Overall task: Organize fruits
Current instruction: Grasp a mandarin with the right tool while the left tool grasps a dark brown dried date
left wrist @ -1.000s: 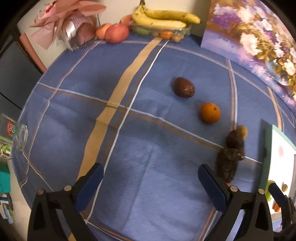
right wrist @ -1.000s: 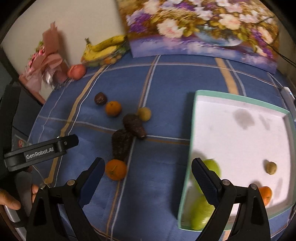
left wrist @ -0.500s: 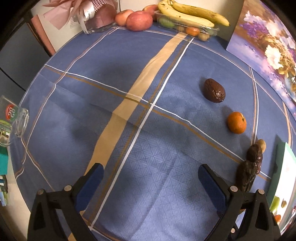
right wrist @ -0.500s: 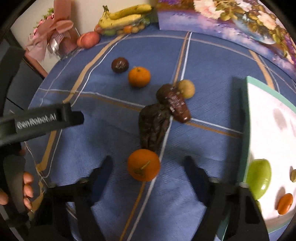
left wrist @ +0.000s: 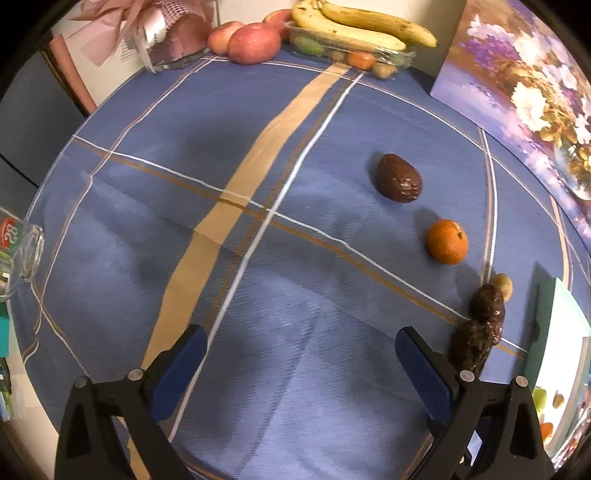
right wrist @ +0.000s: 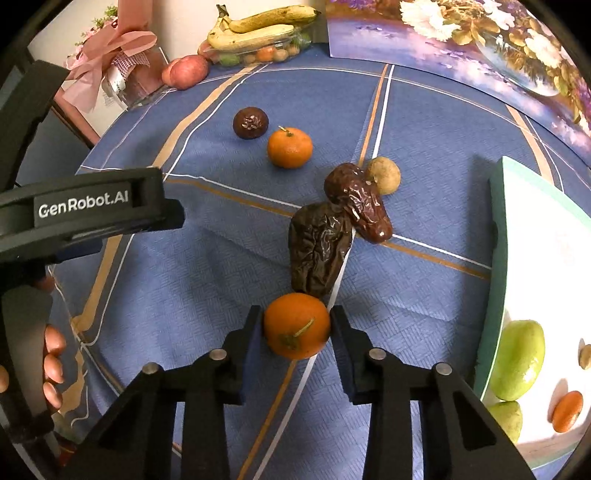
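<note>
My right gripper [right wrist: 297,326] is shut on a near mandarin [right wrist: 296,326] resting on the blue cloth. Just beyond it lie two wrinkled dark dates [right wrist: 320,251] and a small tan fruit [right wrist: 383,175], then a second mandarin [right wrist: 289,147] and a dark round fruit [right wrist: 250,122]. The white tray [right wrist: 496,236] with a green rim stands at the right and holds green fruits [right wrist: 518,360] and a small orange one [right wrist: 567,406]. My left gripper [left wrist: 299,354] is open and empty over bare cloth, left of the dates [left wrist: 476,339].
Bananas on a clear box [right wrist: 258,31], apples [right wrist: 188,66] and a pink bouquet [right wrist: 118,62] line the far edge. A flower painting [right wrist: 480,40] leans at the back right. A glass [left wrist: 18,254] lies at the table's left edge.
My right gripper moved down to the near mandarin and closed its fingers on it. My left gripper shifted a little, staying open.
</note>
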A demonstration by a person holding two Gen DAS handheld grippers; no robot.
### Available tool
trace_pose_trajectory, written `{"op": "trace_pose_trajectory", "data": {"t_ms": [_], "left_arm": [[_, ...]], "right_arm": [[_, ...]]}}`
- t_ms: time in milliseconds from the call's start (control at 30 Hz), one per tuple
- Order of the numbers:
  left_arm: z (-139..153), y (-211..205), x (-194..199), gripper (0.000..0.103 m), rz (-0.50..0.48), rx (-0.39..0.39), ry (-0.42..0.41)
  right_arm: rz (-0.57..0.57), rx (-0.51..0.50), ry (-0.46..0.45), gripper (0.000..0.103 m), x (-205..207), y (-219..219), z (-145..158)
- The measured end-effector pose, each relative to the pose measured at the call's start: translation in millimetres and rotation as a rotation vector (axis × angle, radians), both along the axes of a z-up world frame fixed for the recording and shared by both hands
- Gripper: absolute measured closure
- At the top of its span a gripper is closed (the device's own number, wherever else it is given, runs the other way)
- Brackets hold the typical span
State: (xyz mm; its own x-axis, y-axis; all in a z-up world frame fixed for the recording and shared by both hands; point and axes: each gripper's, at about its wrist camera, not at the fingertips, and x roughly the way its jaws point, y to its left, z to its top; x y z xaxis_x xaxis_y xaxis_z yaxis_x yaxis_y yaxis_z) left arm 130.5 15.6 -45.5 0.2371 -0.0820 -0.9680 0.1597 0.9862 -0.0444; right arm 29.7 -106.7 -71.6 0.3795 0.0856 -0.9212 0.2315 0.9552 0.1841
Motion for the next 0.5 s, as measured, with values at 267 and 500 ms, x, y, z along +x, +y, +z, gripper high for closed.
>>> {"op": "trace_pose_trajectory", "data": {"t_ms": [267, 500], "left_arm": [[1.6, -22.4, -6.5, 0.000, -0.023, -0.071, 0.025], [4.8, -59.0, -19.9, 0.002, -0.106, -0.121, 0.037]], "right_arm": [[-0.036, -0.005, -0.027, 0.066, -17.3, -23.6, 18.0], [-0.128, 0.003, -0.075, 0.066, -36.5, -63.6, 37.5]]}}
